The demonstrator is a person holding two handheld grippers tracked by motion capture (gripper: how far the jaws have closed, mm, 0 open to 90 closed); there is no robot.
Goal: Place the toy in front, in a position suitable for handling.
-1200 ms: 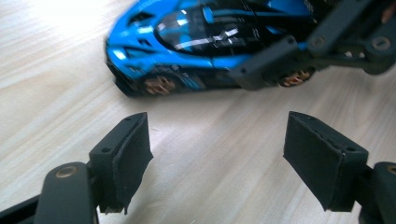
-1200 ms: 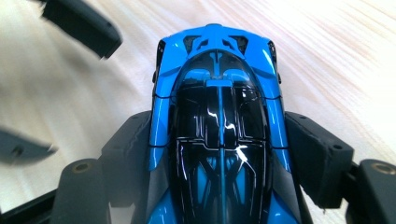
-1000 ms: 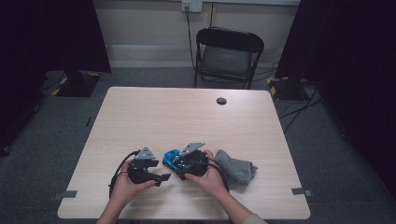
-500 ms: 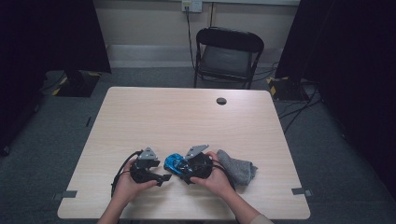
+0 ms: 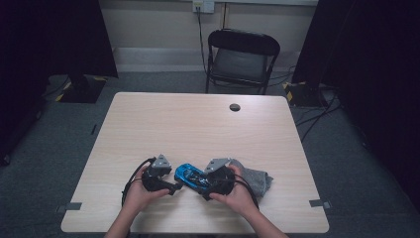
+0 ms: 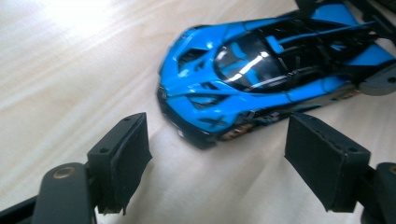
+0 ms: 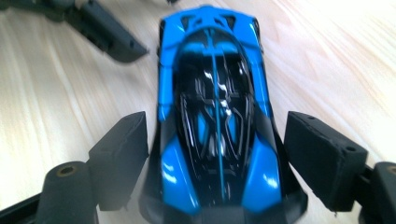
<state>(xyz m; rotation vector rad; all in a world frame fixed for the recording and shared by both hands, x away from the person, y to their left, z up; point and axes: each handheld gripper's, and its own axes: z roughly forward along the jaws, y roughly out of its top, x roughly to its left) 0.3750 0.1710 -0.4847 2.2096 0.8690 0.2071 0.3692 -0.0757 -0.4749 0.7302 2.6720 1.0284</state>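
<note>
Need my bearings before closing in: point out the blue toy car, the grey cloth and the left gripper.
blue toy car [image 5: 191,175]: high view, on its roof.
grey cloth [image 5: 257,178]: high view, on the fold right of the hand.
left gripper [image 6: 217,161]: left gripper view, midway between its open fingers.

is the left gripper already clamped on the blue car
No, in the left gripper view the left gripper stands open with bare table between its jaws, and the blue toy car lies just beyond them.

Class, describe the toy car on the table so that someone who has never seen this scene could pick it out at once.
Start at the light wooden table and go to its near edge, where the person's hands meet. Between the left hand-held gripper and the right hand-held gripper lies a small toy car. Its glossy bright blue body with black roof sets it apart from the crumpled grey cloth beside it.
</note>
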